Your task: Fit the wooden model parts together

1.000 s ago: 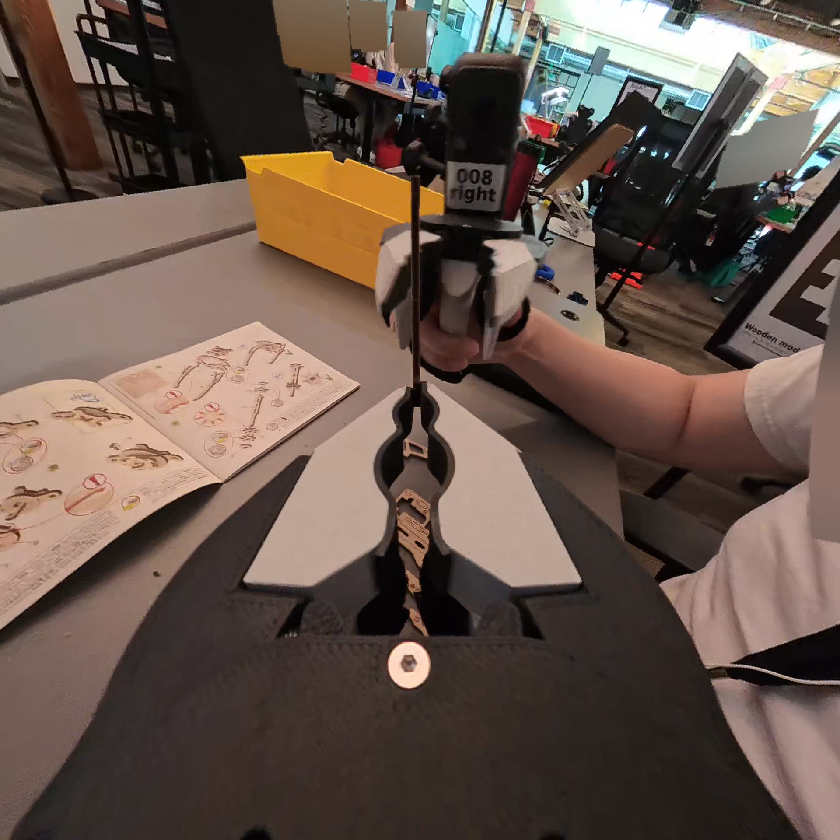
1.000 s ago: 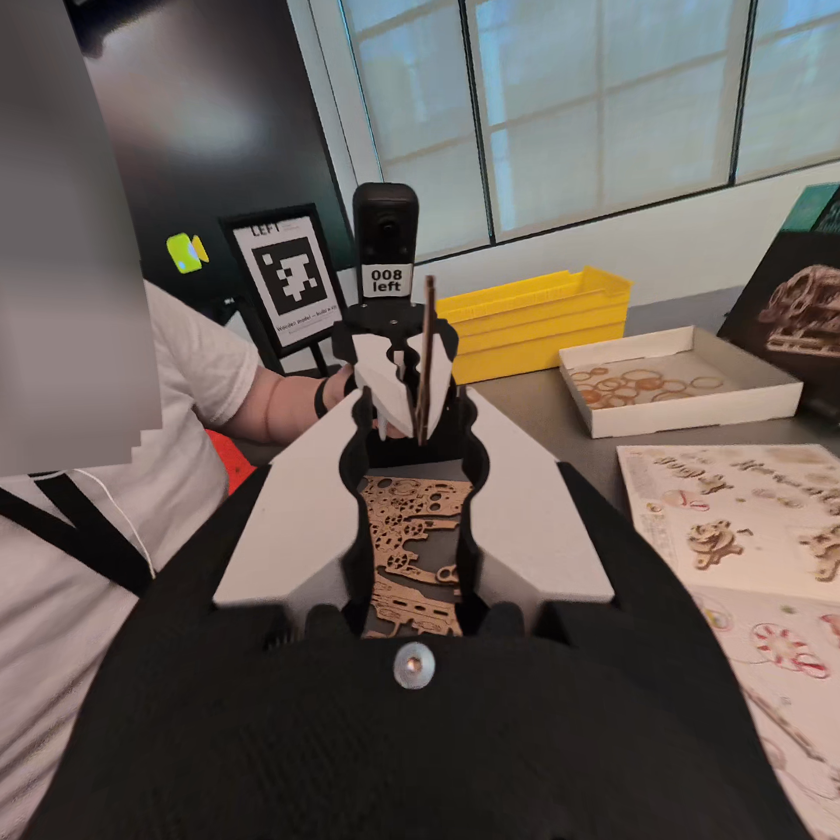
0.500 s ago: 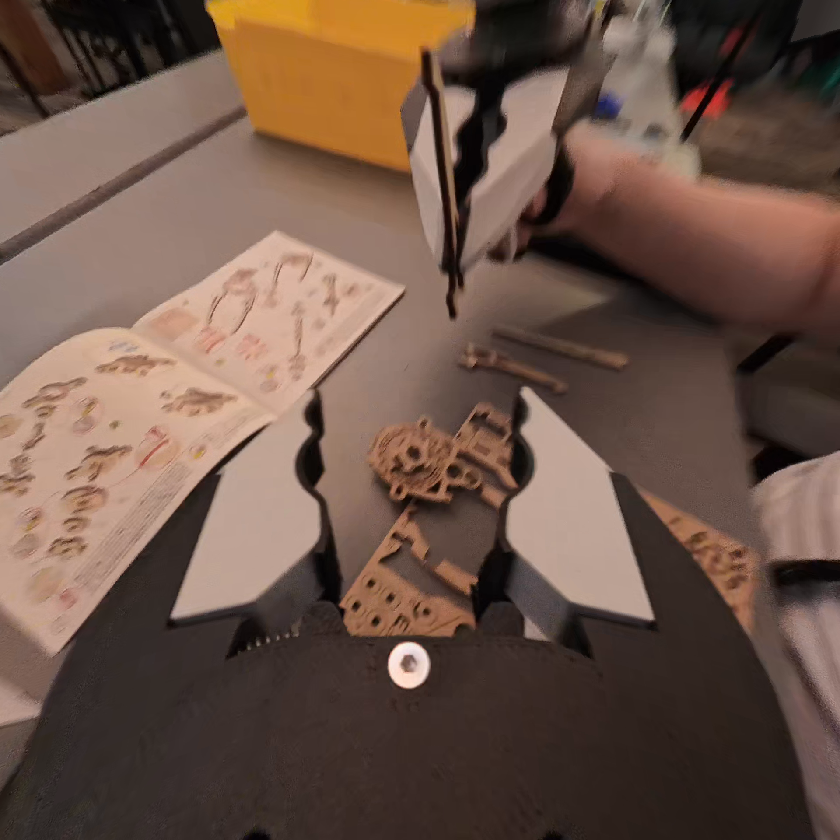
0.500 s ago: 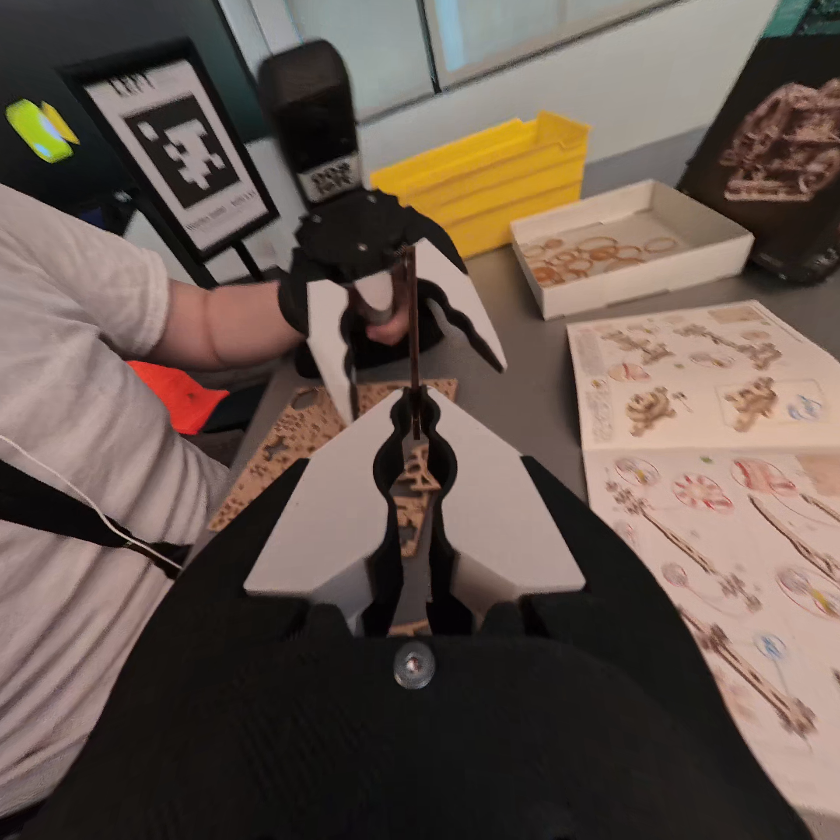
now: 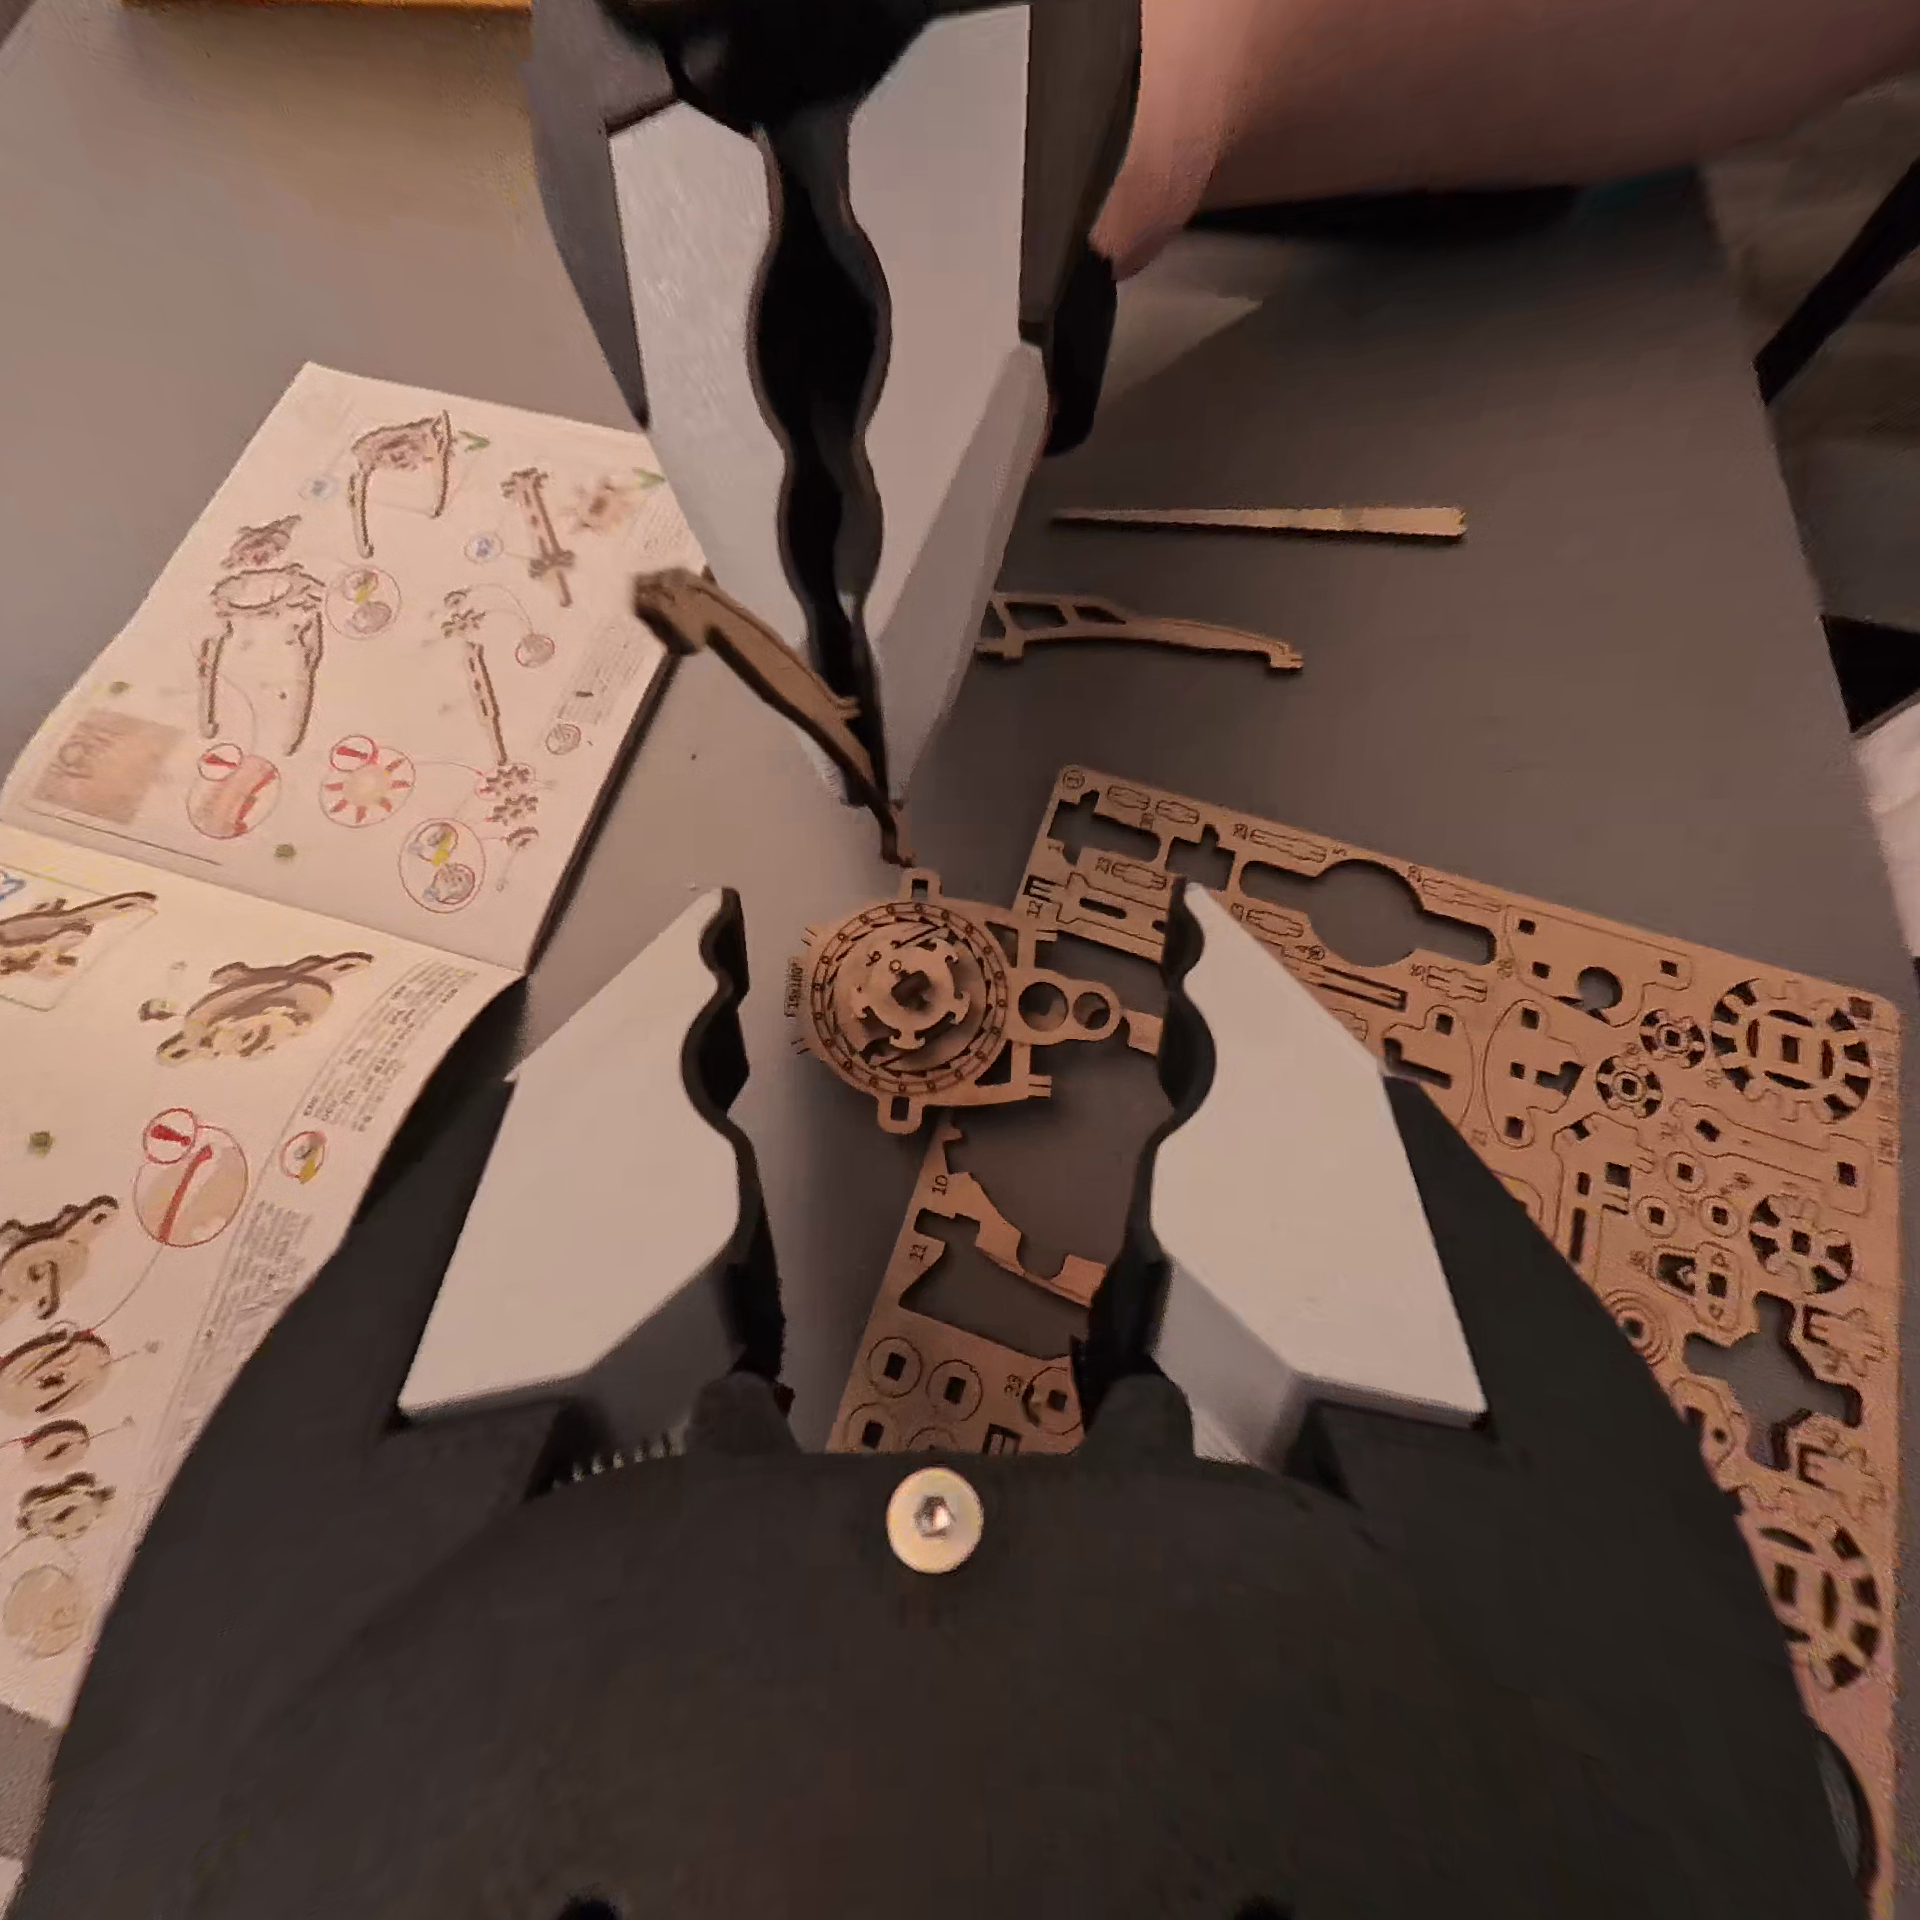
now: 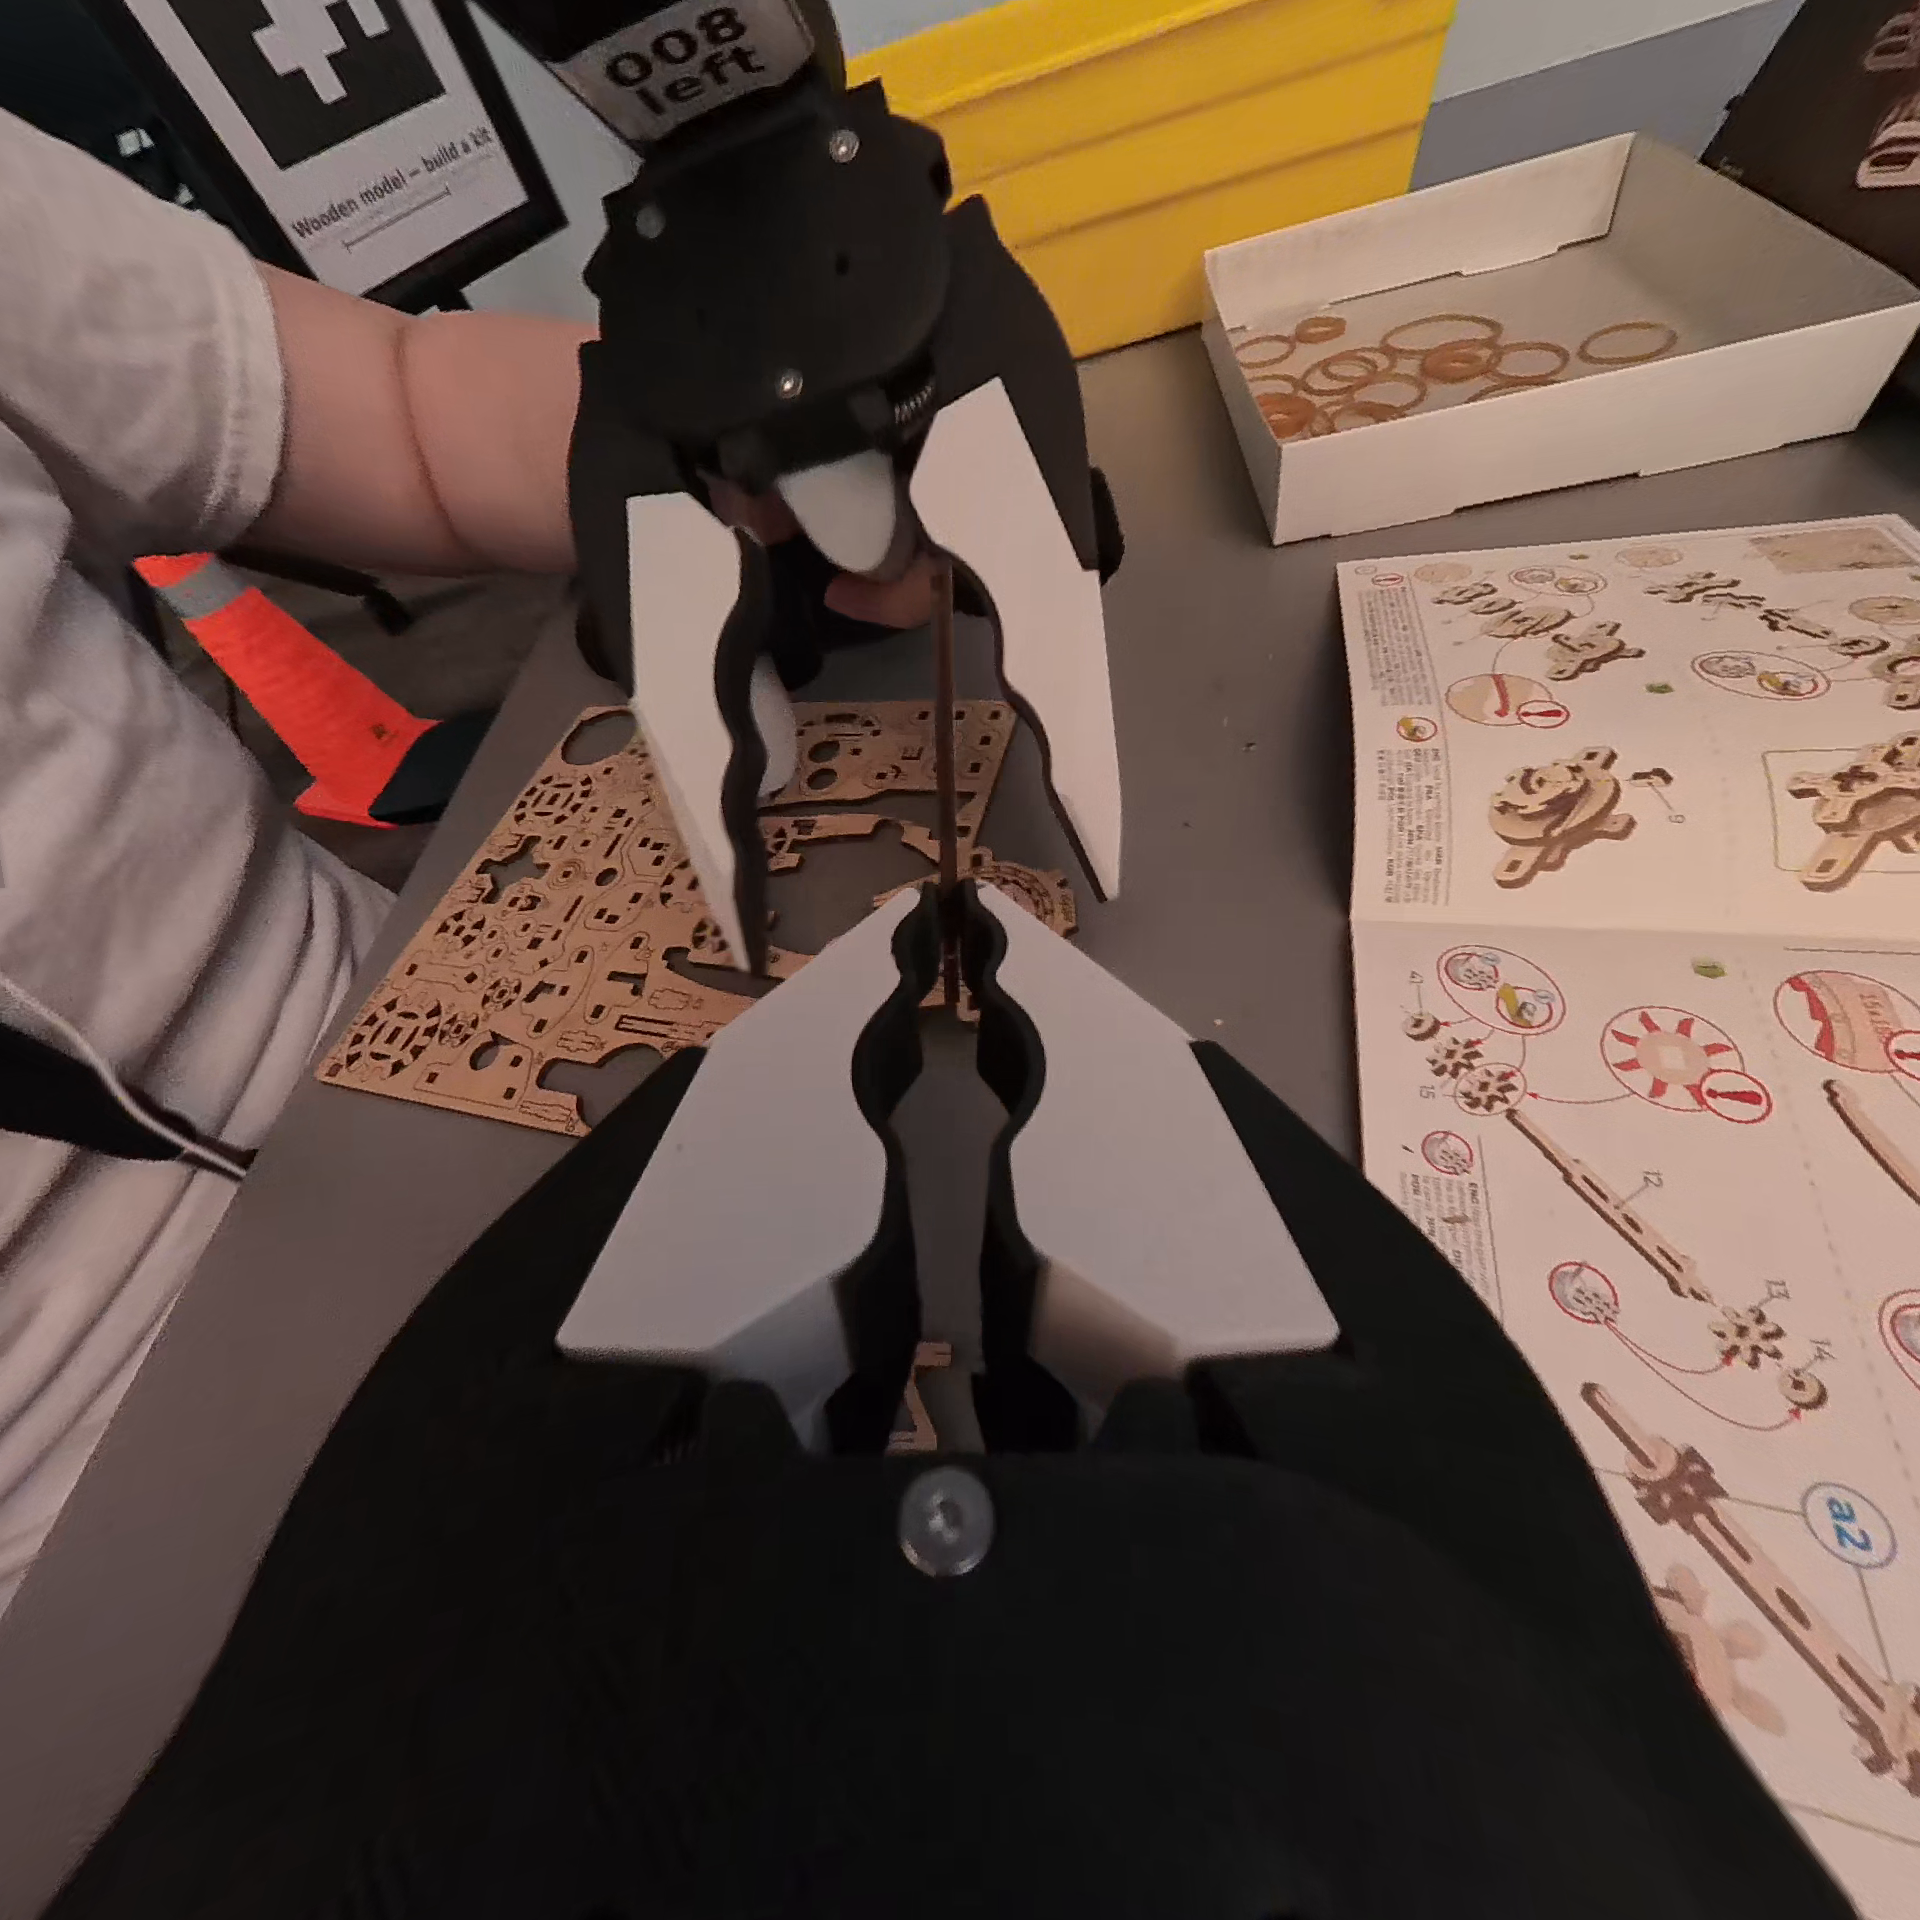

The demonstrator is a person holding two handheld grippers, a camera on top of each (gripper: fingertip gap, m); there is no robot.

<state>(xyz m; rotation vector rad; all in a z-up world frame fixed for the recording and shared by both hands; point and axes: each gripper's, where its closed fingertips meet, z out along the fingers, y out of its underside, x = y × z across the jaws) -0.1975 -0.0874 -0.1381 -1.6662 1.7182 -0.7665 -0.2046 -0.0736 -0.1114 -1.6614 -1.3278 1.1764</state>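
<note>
Grey table (image 5: 1558,364): two grippers, one booklet (image 5: 260,883), three loose wooden pieces.

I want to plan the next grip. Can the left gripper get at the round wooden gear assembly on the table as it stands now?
Probably yes. The left gripper is open, and the round gear assembly lies flat between its fingertips. Only the curved wooden piece, held shut in the right gripper, hangs close above its far edge.

This is a work room: a grey table (image 6: 1195,644) holds a yellow bin (image 6: 1195,135), a white box (image 6: 1558,416) and a paper guide (image 6: 1621,831).
</note>
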